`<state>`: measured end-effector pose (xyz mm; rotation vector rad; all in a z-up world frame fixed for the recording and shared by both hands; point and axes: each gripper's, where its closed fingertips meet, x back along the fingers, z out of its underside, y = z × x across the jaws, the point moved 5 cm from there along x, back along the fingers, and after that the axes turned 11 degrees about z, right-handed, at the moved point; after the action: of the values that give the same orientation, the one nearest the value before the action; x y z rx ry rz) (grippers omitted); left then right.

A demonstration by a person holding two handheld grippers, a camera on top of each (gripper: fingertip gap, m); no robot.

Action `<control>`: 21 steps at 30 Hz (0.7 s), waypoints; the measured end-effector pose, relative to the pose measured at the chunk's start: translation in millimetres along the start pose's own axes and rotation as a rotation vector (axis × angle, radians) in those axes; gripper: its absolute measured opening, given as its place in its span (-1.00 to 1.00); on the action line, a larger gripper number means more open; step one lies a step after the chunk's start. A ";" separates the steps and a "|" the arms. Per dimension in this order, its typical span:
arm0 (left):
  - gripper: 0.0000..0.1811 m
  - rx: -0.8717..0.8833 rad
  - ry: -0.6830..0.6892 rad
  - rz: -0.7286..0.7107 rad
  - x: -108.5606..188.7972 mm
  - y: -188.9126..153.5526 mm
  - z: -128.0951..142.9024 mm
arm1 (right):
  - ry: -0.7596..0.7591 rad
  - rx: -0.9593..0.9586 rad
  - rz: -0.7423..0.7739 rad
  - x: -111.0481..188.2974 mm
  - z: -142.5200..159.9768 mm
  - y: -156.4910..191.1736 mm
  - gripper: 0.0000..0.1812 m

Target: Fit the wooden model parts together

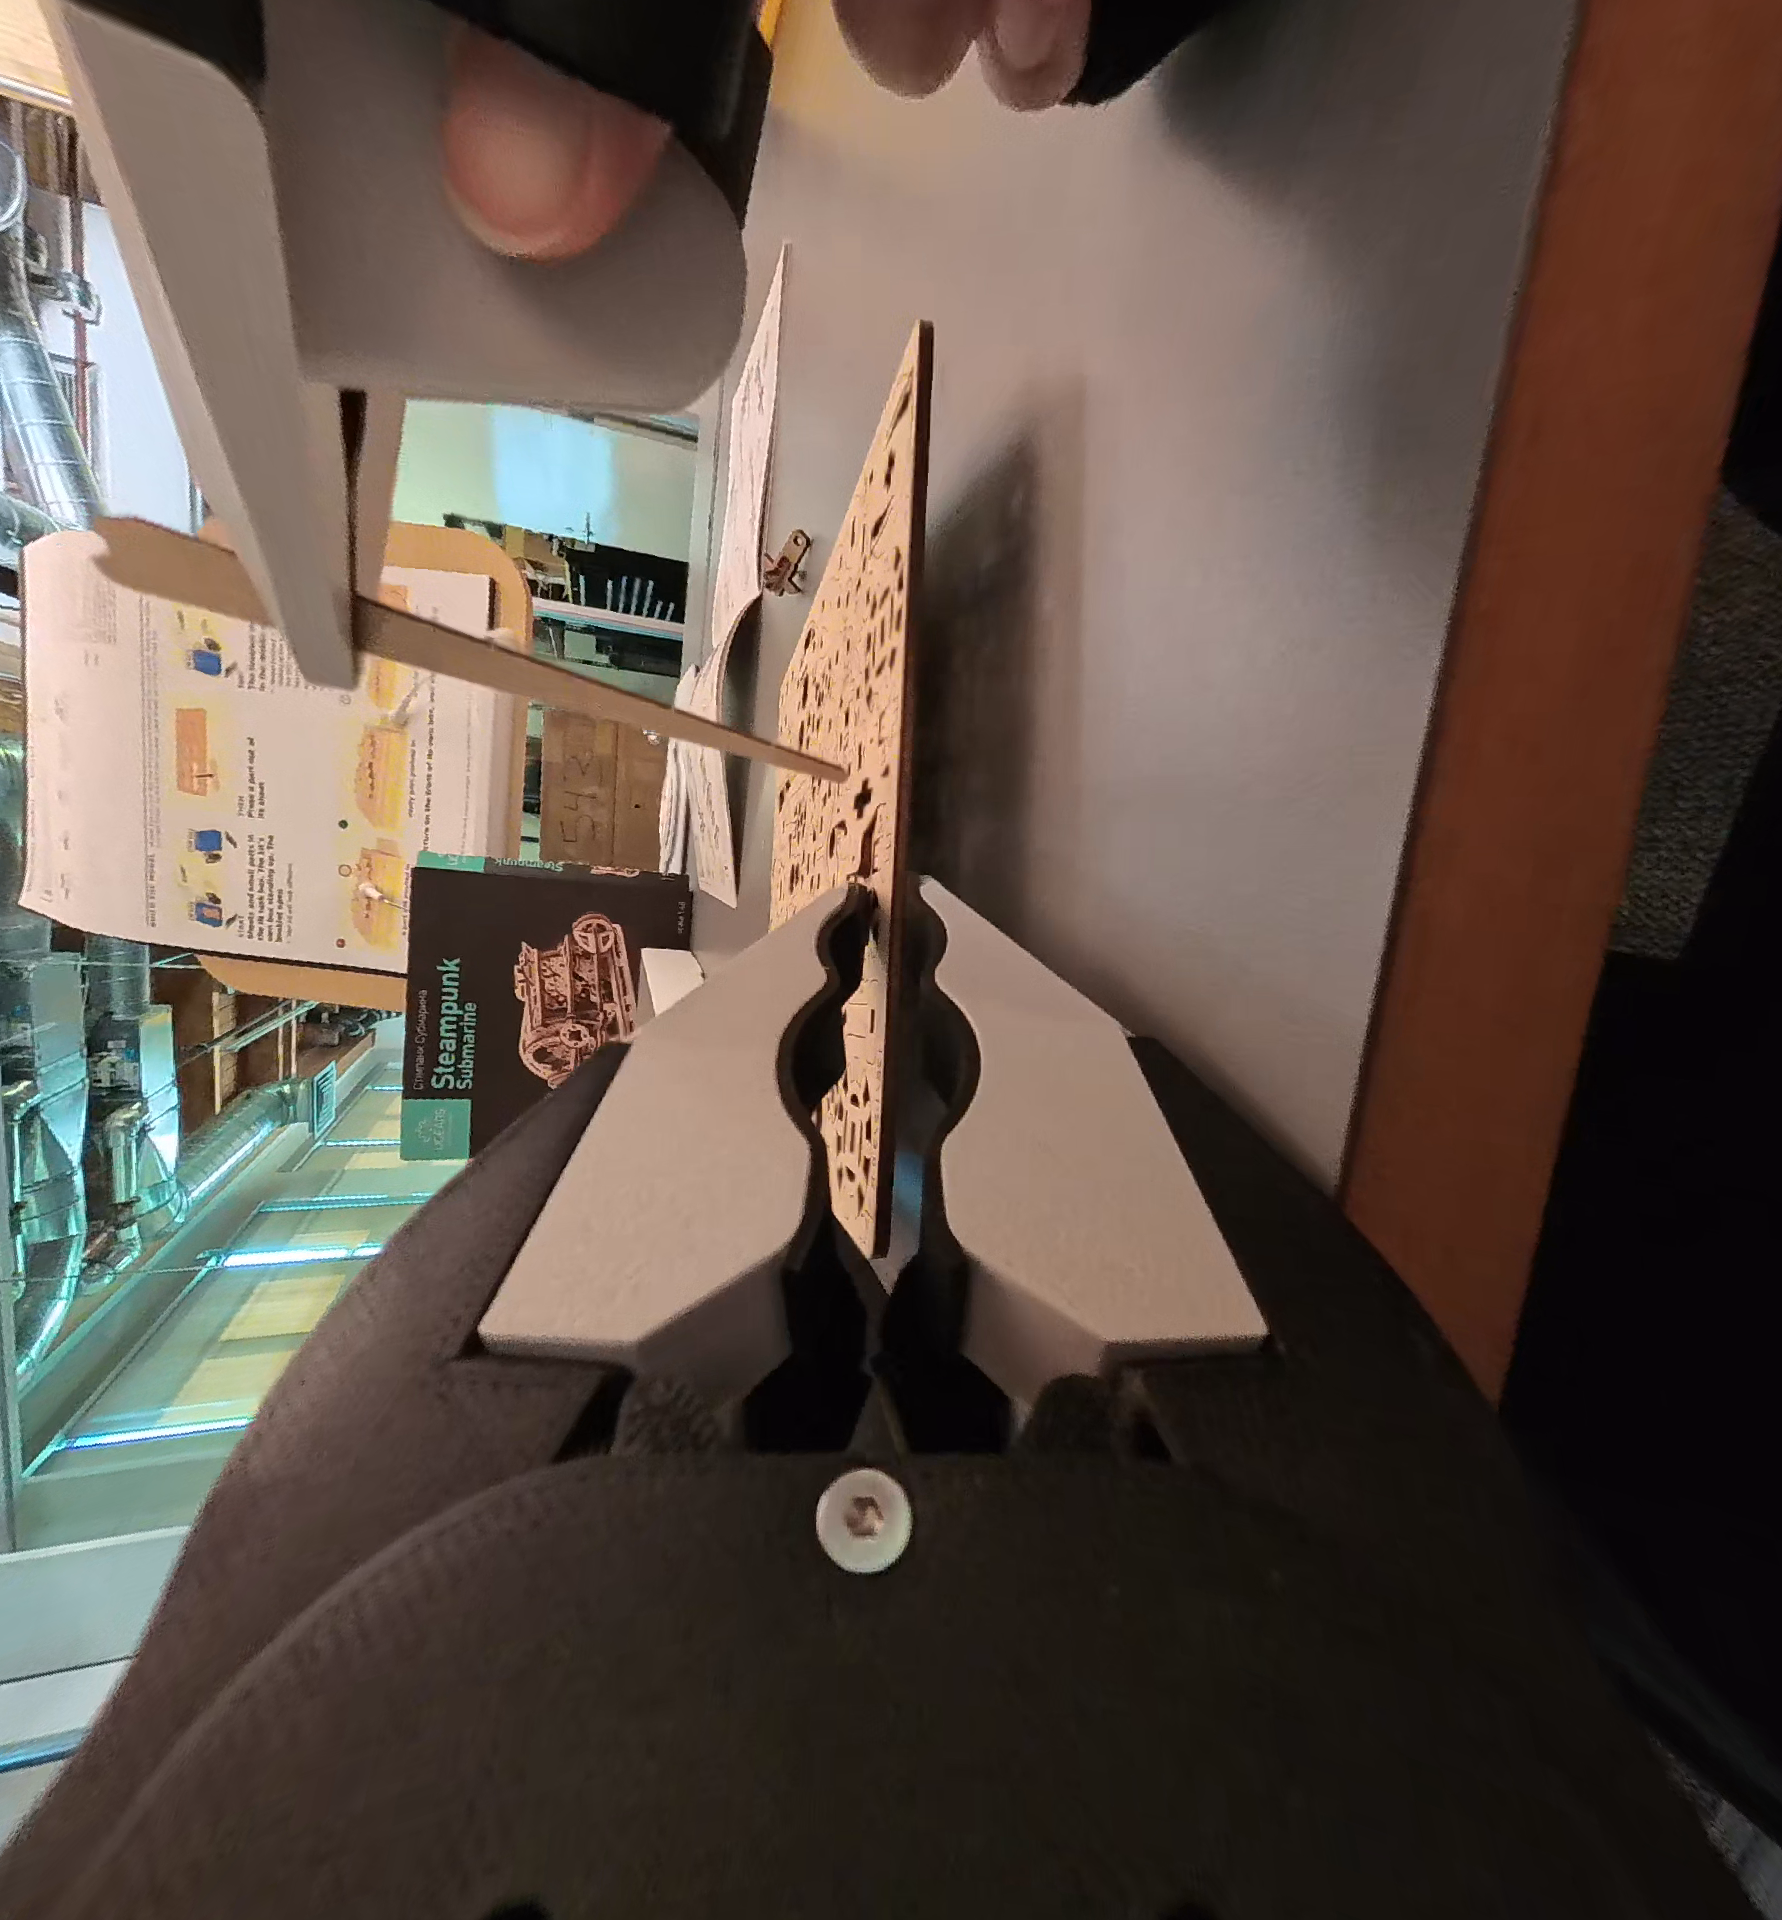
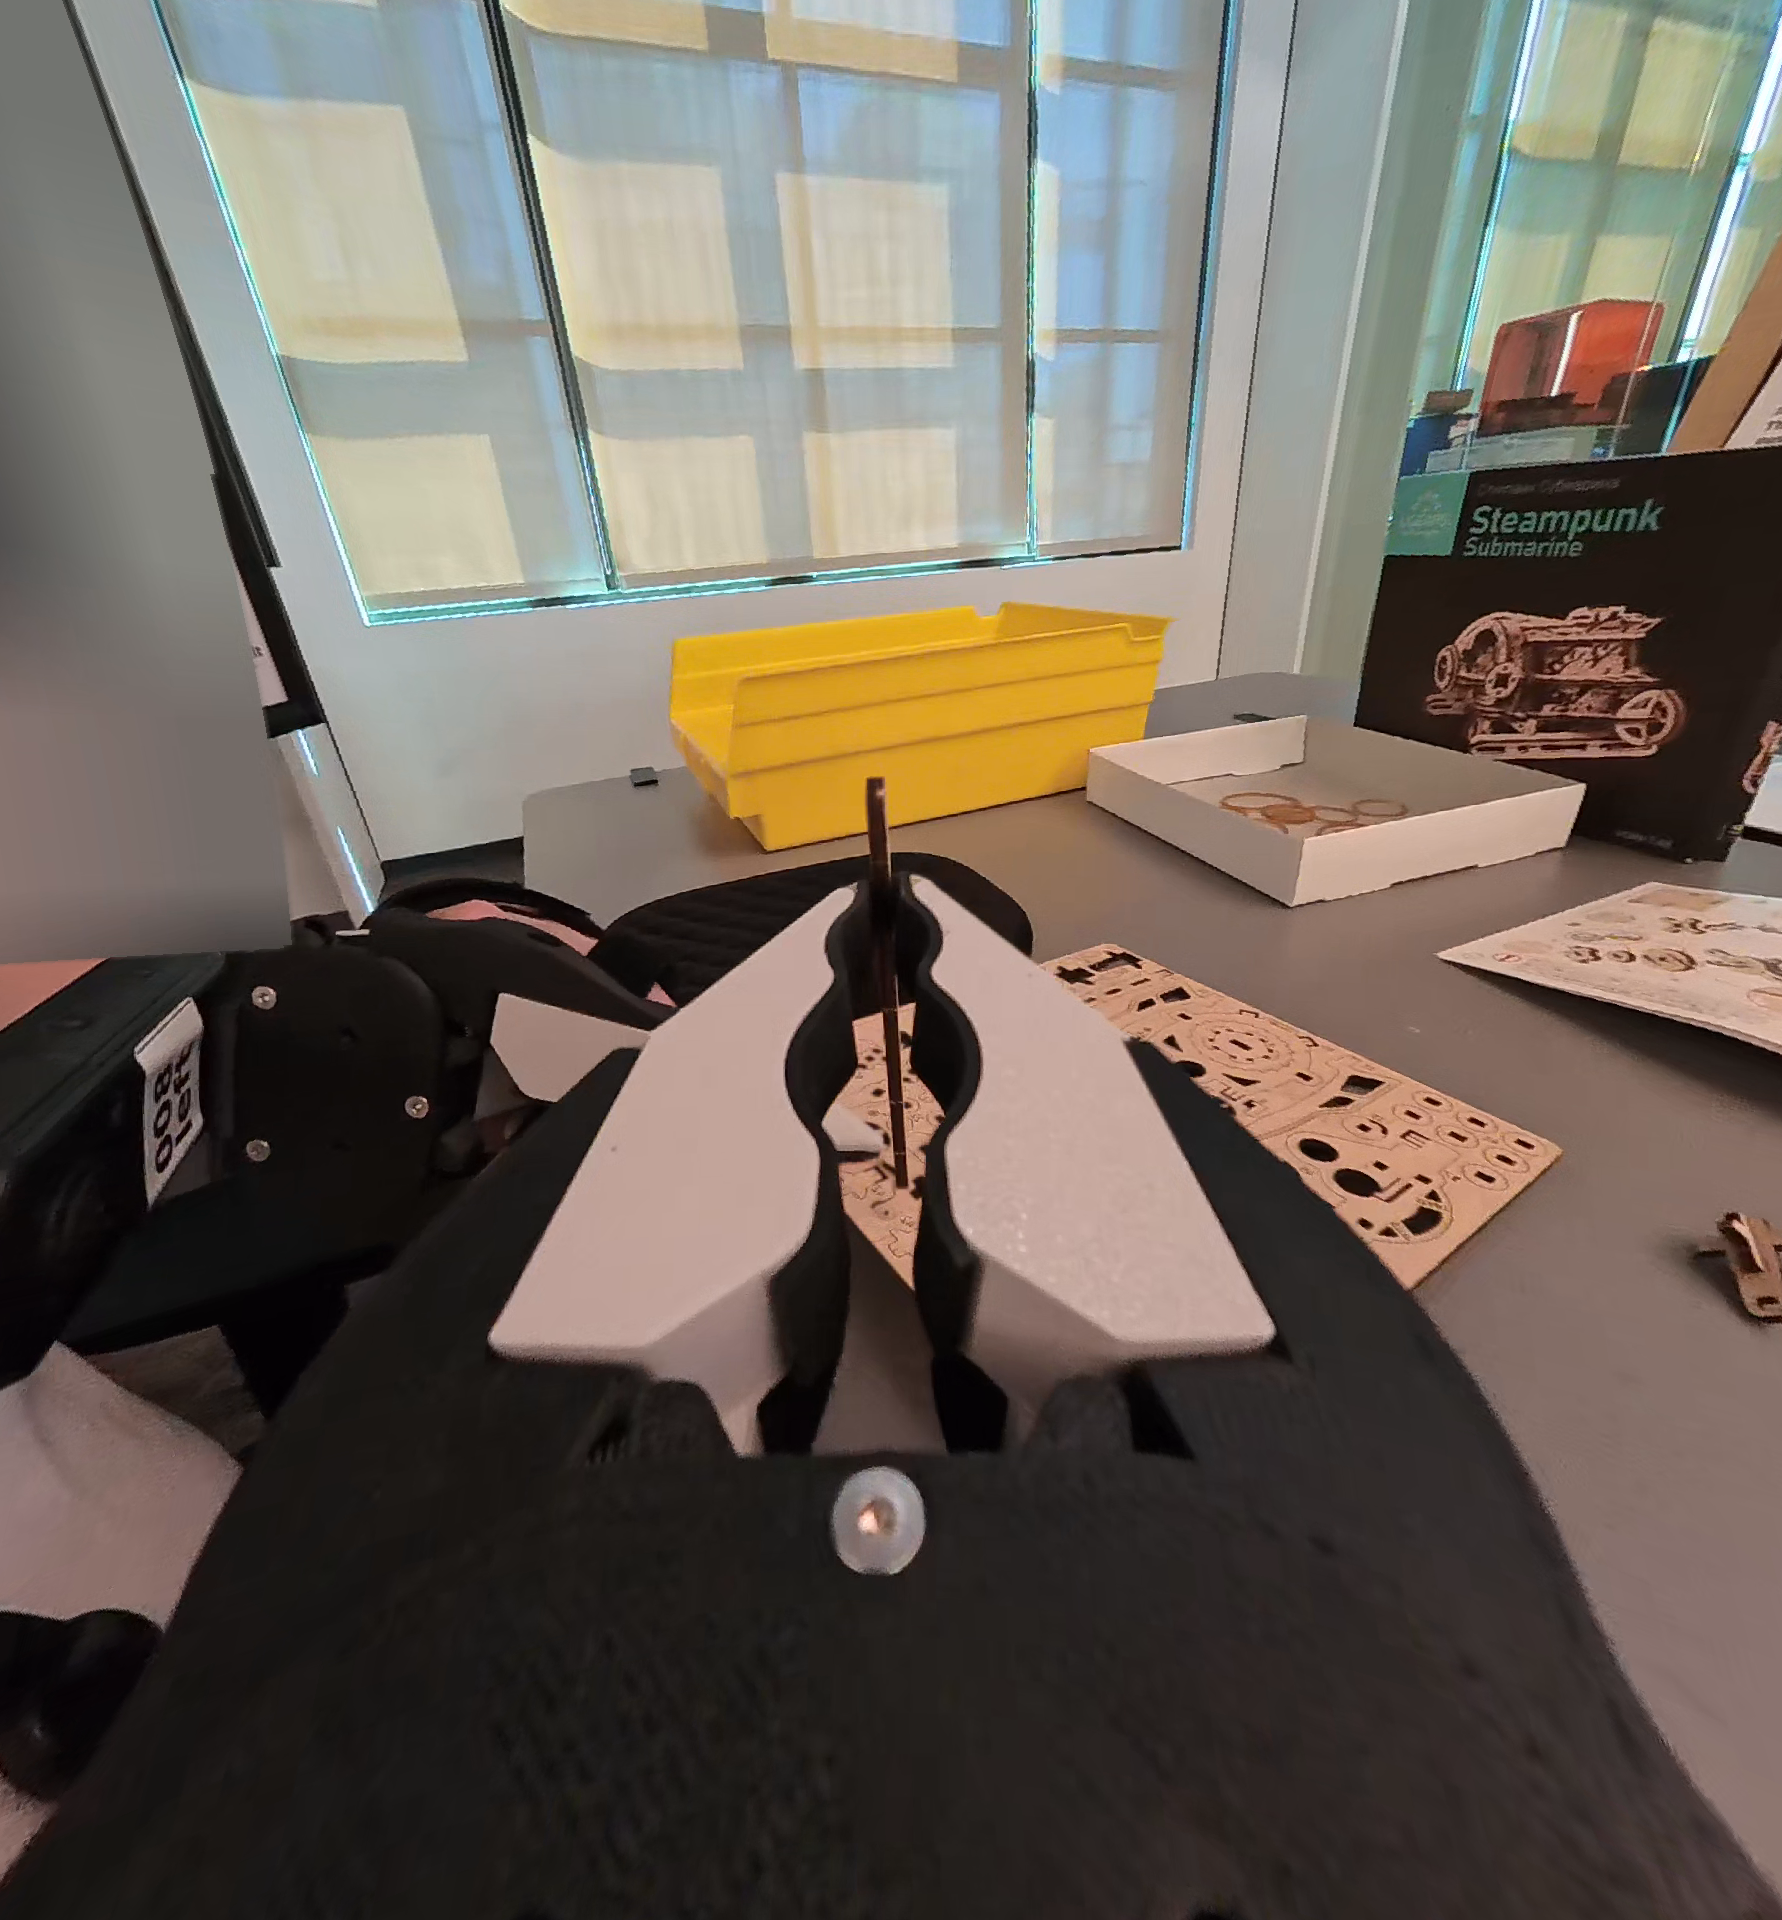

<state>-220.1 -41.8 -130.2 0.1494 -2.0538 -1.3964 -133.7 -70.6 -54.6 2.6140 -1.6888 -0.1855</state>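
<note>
Gripping a thin stick (image 2: 882, 987), the right gripper (image 2: 882, 894) hovers over the wooden sheet (image 2: 1313, 1101); the left gripper (image 1: 892, 899) pinches that sheet's edge. Nearby on the grey table (image 2: 1593, 1403): yellow bin (image 2: 918, 707), white tray (image 2: 1323, 800), black box (image 2: 1593, 644).

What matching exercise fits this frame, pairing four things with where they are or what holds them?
Things:
1. wooden parts sheet
2. thin wooden stick
3. loose wooden rings
4. small assembled wooden piece

Places:
A. inside the white tray
B. gripped by the right gripper
C. alone on the grey table
D. edge clamped by the left gripper

Pairs: 1-D, 2-B, 3-A, 4-C
</note>
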 end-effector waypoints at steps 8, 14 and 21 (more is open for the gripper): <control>-0.93 0.026 0.005 0.034 -1.3 -1.5 0.7 | 0.098 0.056 0.010 -9.6 8.9 4.1 -0.98; -0.93 0.013 0.005 0.038 -1.8 -1.7 -0.5 | 0.114 0.067 -0.012 -10.4 10.8 6.6 -0.97; -0.93 0.048 0.007 0.068 -3.1 -1.4 -0.9 | 0.130 0.103 -0.013 -11.6 13.1 10.0 -0.97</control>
<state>-217.5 -41.8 -132.6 0.1031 -2.0682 -1.3049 -148.9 -63.5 -65.7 2.6446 -1.6816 0.0715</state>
